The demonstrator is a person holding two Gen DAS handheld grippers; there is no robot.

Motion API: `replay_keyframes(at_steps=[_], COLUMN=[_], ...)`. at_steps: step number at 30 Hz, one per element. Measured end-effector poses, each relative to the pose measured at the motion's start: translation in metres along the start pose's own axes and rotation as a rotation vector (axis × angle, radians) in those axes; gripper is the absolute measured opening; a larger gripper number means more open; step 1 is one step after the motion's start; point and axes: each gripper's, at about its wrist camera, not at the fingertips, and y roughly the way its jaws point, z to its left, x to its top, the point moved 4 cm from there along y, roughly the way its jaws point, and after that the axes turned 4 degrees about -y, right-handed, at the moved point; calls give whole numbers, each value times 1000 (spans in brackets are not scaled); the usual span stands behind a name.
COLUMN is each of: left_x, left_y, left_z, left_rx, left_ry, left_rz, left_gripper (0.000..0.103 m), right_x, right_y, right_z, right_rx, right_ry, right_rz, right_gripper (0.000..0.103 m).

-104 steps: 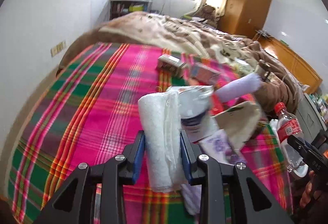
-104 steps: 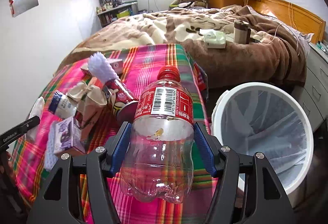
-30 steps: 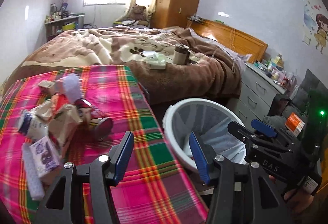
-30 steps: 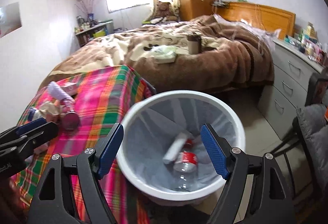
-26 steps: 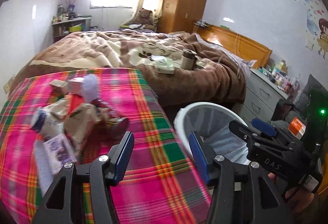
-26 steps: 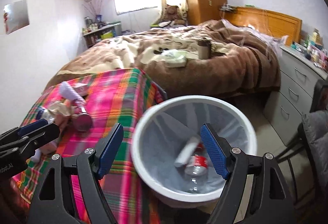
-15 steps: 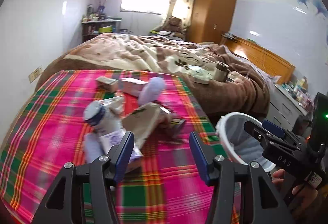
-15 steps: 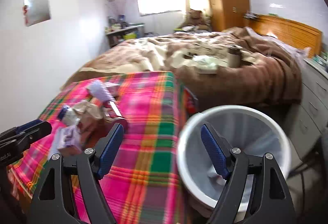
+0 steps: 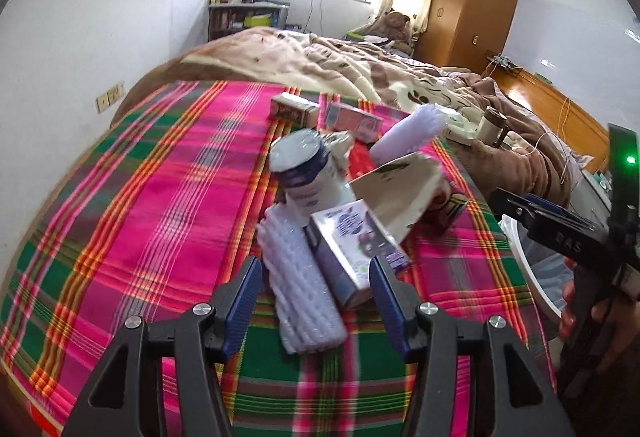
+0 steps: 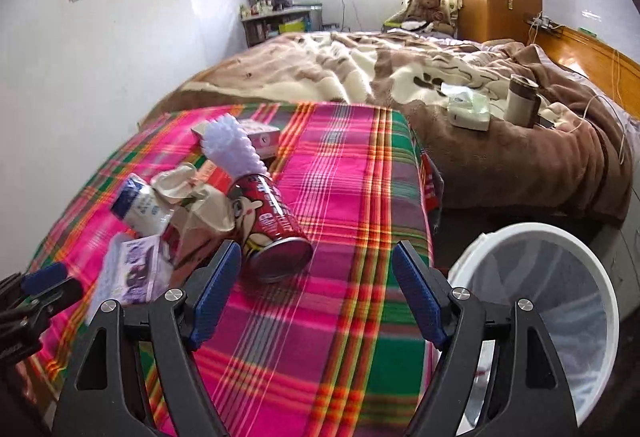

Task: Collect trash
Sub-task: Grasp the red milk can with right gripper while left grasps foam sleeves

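A heap of trash lies on the plaid cloth (image 9: 152,205). It holds a white foam sleeve (image 9: 300,285), a purple carton (image 9: 352,253), a white bottle with a blue band (image 9: 308,173), a torn beige carton (image 9: 400,189), a red chip can (image 10: 268,225) and a lilac foam sleeve (image 10: 232,149). My left gripper (image 9: 316,297) is open and empty, just short of the white foam sleeve. My right gripper (image 10: 316,293) is open and empty above the cloth, right of the can. The white bin (image 10: 600,297) stands at the lower right.
Two small boxes (image 9: 296,109) lie farther back on the cloth. A bed with a brown blanket (image 10: 500,165) holds a tissue box (image 10: 468,113) and a mug (image 10: 520,105). A wardrobe (image 9: 472,1) stands at the back. My right gripper shows at the right of the left wrist view (image 9: 560,233).
Both grippers let go of the foam roll and the bottle into the bin. They have swung left from the bin back over the cloth, and the trash heap is now close in front.
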Motion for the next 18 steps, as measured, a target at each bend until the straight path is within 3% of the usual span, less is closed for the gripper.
replay_keyframes(at_steps=[5, 9, 18], left_x=[-4, -10, -13], left_y=[17, 34, 50], left_z=[11, 16, 31], left_rx=[18, 10, 82], left_ry=[-24, -53, -40], left_rz=[37, 85, 127], left_gripper=[56, 56, 56], right_x=[3, 3, 0], right_y=[17, 23, 36], right_z=[-2, 3, 19], right_rx=[-7, 36, 93], right_ry=[-4, -8, -75], right_rz=[31, 49, 100], right_gripper=[79, 79, 79])
